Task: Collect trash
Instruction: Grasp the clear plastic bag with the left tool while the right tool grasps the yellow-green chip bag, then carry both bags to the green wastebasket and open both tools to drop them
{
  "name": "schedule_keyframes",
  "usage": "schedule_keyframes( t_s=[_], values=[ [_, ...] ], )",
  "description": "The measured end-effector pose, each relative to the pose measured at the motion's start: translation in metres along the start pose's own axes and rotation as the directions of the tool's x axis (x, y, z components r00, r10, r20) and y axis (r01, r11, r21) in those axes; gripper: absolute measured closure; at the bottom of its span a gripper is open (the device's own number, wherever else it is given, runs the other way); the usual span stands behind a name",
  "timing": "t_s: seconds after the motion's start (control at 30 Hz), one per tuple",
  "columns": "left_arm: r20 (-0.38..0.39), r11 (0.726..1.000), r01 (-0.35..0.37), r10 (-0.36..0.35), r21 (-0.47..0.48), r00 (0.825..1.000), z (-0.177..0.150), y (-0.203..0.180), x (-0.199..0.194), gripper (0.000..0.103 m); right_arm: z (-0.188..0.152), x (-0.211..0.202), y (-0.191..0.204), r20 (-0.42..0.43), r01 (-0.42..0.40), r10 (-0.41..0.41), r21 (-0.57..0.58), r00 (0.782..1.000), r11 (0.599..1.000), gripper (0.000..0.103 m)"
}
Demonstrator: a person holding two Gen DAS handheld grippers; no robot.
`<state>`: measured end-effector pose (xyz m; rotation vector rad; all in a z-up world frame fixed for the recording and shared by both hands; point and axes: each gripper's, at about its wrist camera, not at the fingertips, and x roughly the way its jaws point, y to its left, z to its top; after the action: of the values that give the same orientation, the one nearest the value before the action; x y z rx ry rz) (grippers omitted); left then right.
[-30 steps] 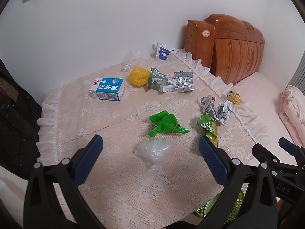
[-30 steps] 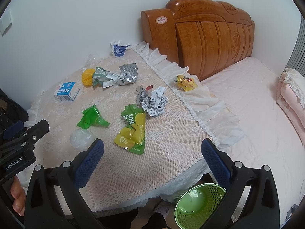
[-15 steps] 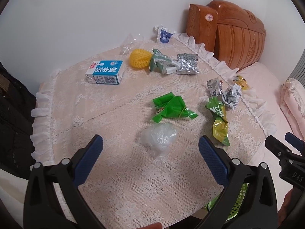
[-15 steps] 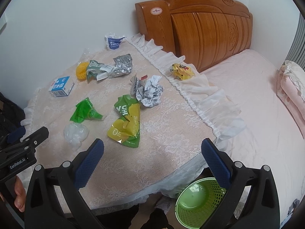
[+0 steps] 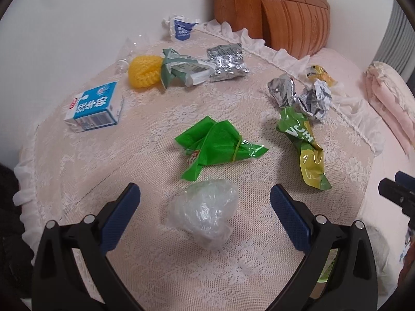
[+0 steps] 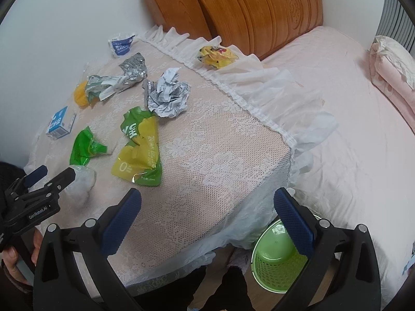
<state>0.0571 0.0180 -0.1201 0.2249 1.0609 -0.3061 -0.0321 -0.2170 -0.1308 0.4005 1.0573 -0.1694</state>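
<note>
We are holding the left gripper [image 5: 205,199] with its jaws spread wide and empty, straddling a crumpled clear plastic bag [image 5: 203,213] that is lying on the lace-covered counter [image 5: 145,134]. Just beyond the bag a bright green wrapper [image 5: 215,147] is resting, and to its right a green and yellow snack pouch [image 5: 304,147] is lying beside a wad of crumpled silver foil wrappers [image 5: 301,96]. Farther back we are seeing a blue and white milk carton [image 5: 93,107] on its side, a yellow mesh ball [image 5: 142,71] touching a pale green packet [image 5: 181,68], a flat silver foil packet [image 5: 228,62], and a small blue and white pouch [image 5: 181,27] near the wall. We are keeping the right gripper [image 6: 207,217] over the near corner of the counter, its jaws also wide apart and gripping nothing. From that side a yellow wrapper [image 6: 216,55] is sitting on the white frill at the counter's edge, next to the pink bed [image 6: 350,129] and its wooden headboard [image 6: 246,7]. A green plastic basket [image 6: 275,261] is standing on the floor below the counter, partly hidden behind the right jaw.
</note>
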Motion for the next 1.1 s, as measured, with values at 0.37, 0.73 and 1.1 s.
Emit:
schedule_keyframes(
  t_s=[0.37, 0.73, 1.1],
  values=[
    [-0.091, 0.991, 0.048, -0.037, 0.123, 0.995, -0.013, 0.010, 0.040, 0.051, 0.006, 0.026, 0.017, -0.053, 0.004, -0.003, 0.008, 0.999, 1.000, 0.002],
    [-0.007, 0.998, 0.067, -0.067, -0.005, 0.998, -0.030, 0.041, 0.000, 0.064, 0.042, 0.084, 0.081, -0.097, 0.023, -0.026, -0.031, 0.995, 0.999, 0.002],
    [0.032, 0.991, 0.116, -0.118, 0.060, 0.992, -0.029, 0.044, -0.021, 0.065, 0.034, 0.078, 0.088, -0.083, -0.006, 0.005, -0.010, 0.997, 1.000, 0.052]
  ],
)
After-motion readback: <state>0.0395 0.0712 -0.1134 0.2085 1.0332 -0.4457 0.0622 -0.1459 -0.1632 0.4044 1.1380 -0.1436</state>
